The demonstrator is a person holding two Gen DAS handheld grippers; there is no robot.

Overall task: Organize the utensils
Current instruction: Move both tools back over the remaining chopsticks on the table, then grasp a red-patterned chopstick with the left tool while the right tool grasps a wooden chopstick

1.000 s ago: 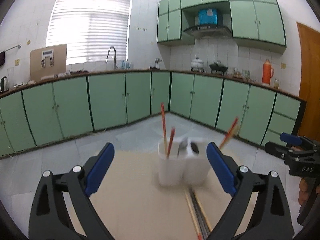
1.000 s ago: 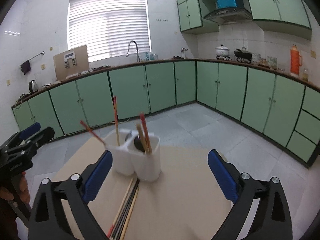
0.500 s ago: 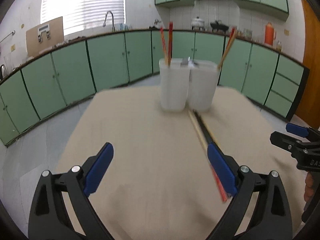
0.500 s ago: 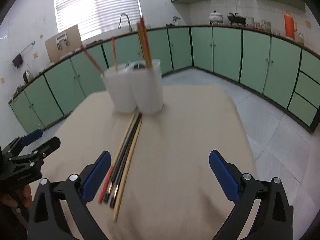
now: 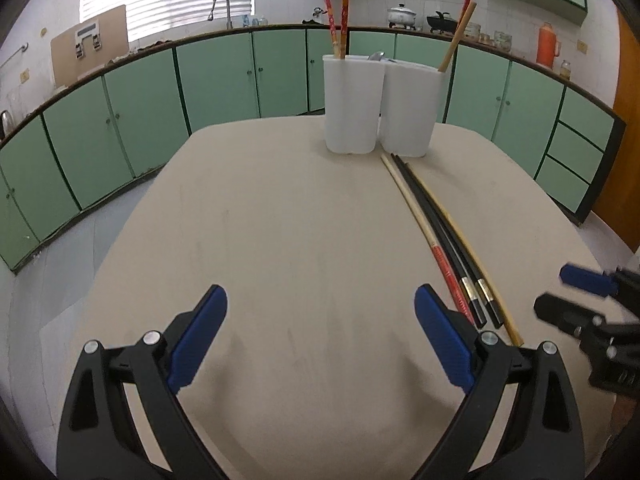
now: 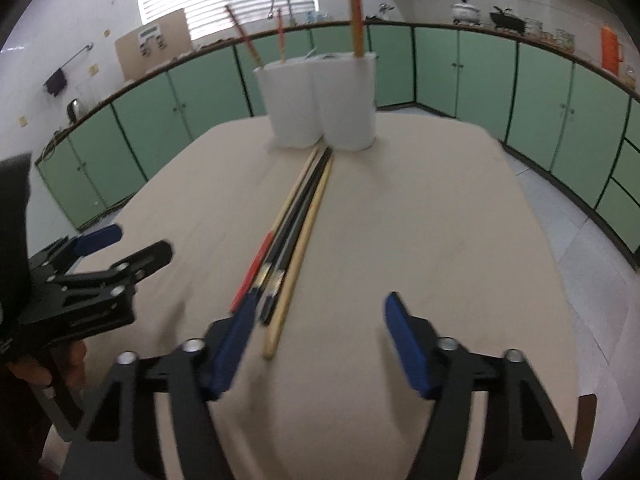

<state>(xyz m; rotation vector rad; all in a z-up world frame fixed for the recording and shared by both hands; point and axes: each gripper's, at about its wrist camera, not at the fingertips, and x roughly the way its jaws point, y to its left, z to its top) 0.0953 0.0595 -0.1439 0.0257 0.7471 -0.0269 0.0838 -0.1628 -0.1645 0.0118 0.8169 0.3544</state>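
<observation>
Both the left gripper [image 5: 320, 338] and the right gripper [image 6: 320, 334] are held wide apart and empty above the beige table [image 5: 280, 240], the loose chopsticks [image 6: 296, 236] being laid just ahead of the right one, toward the white holders [image 6: 320, 100] at the far edge.

I can't make out a single readable word, number or brand from either wrist camera right now. The red-ended chopstick [image 5: 448, 276] on the table carries some pale printing along its red part, but it's too small for me to read. The cardboard box [image 5: 90, 50] on the far counter has dark marks printed on its face; they're shapes to me, not letters.
</observation>
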